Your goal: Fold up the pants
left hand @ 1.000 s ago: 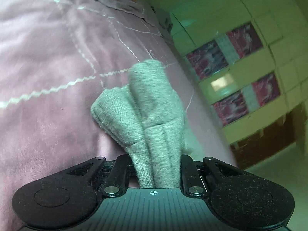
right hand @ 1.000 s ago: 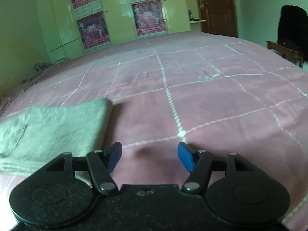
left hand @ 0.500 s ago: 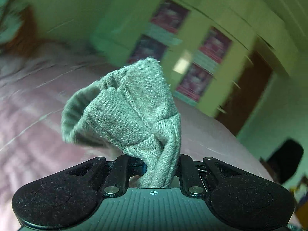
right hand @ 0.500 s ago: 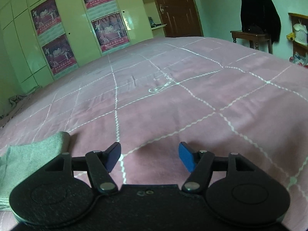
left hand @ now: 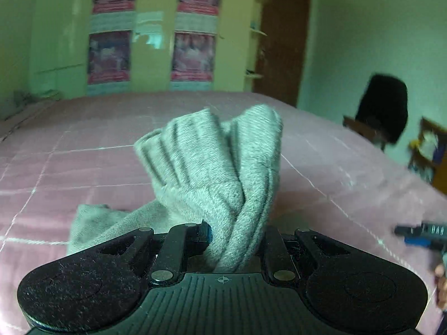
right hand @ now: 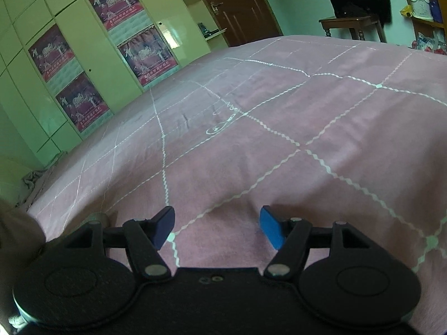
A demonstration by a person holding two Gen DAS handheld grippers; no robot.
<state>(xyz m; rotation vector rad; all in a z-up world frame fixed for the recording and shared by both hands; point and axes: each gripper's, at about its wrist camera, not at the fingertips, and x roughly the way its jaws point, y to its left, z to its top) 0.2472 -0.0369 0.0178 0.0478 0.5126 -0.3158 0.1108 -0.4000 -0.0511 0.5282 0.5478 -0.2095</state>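
Left gripper (left hand: 237,234): its fingers are pinched on a bunched wad of grey knit cloth, which stands up between them and fills the middle of the left wrist view.

Grey pants (left hand: 218,167): a ribbed band shows on the raised part, folded over itself in two lobes; the rest trails down to the left and lies on the bed (left hand: 83,167), below and left of the gripper.

Right gripper (right hand: 217,227): blue-padded fingers (right hand: 269,230) are spread wide with nothing between them, held low over the pink bedspread. In the left wrist view its blue tip shows blurred at the far right edge (left hand: 421,236), well apart from the held cloth.

Bedspread: pink, crossed by white zigzag stitch lines forming large squares, with a small embroidered motif (right hand: 223,122) ahead of the right gripper.

Left edge, right wrist view: a pale blurred shape (right hand: 16,223) sits at the lower left; it may be part of the pants, but the view is too poor to tell.

Room: yellow-green wardrobe doors with posters (right hand: 145,53), a brown door (right hand: 237,2), a dark garment over a wooden side table (right hand: 352,25).
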